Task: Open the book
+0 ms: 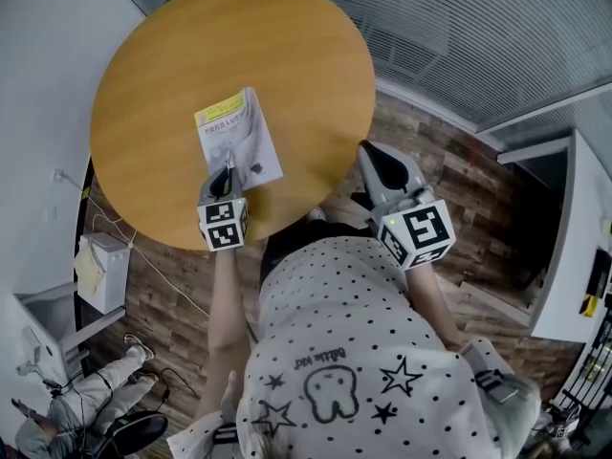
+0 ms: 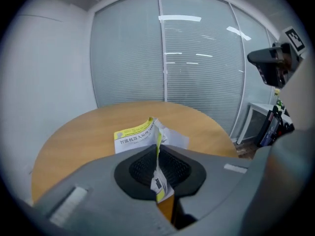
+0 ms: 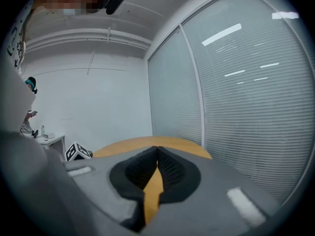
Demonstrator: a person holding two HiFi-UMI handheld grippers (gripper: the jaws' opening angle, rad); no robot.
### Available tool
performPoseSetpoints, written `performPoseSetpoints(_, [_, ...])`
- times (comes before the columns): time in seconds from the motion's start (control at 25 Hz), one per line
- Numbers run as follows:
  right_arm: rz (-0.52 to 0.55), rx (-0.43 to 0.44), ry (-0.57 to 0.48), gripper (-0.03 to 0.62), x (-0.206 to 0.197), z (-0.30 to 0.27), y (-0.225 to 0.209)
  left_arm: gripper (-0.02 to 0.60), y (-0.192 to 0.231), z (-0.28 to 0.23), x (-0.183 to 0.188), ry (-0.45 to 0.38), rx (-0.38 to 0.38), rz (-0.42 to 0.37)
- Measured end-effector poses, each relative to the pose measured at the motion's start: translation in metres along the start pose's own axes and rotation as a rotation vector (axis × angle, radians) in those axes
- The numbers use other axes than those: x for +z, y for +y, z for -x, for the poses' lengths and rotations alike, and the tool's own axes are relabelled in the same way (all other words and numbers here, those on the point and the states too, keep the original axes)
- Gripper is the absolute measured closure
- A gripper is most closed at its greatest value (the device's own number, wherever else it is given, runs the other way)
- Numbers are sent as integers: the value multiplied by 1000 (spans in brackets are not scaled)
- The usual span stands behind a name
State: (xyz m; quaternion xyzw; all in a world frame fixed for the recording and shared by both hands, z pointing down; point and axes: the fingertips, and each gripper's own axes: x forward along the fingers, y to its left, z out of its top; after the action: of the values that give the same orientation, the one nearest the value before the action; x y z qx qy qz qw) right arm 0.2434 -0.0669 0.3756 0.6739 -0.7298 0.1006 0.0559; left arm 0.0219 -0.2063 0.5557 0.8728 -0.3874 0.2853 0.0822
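Left gripper view: left gripper [image 2: 158,149] has its jaws closed on a thin sheet, the book's cover [image 2: 159,180], which stands on edge btwn the black pads. White and yellow print shows on it. Beyond the jaw tips the cover bends up from the rest of the book [image 2: 135,135], which lies flat on a round wooden table [image 2: 74,141]. A yellow band runs along the book's far edge.

Head view: same gripper sits at the book's near edge, w/ the book toward the near side of the tabletop.

Right gripper view: right gripper [image 3: 157,154] has its jaws together w/ nothing btwn them. In head view it is off the table's right rim, above wood-plank floor [image 1: 449,189], well apart from the book.

Person wears a white dotted shirt [image 1: 363,352]. Glass wall w/ blinds [image 2: 197,68] stands behind the table.
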Motion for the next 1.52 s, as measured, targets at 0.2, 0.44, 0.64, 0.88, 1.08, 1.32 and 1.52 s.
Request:
performPoseSetpoints(0.2, [0,-4,4,589,4,-5,20,560,29,15,1,-37,33,89])
performPoseSetpoints(0.44, [-7,-5,-2,589,11,-16,48,560,61,31,-1,-76,71,167])
performPoseSetpoints(0.64, [-14,-16,-9,589,17,-24,64,560,84,43,-8,-107,119,256])
performPoseSetpoints(0.88, [-18,-28,-13,589,21,-32,77,560,109,53,-16,-118,149,342])
performPoseSetpoints(1.08, [-25,-17,-14,589,21,-44,90,560,129,59,-27,-122,175,415])
performPoseSetpoints(1.32, [-23,5,-6,589,19,-58,104,560,148,68,-42,-120,211,469])
performPoseSetpoints(1.52, [-11,34,-7,589,23,-66,113,560,154,75,-57,-114,241,533])
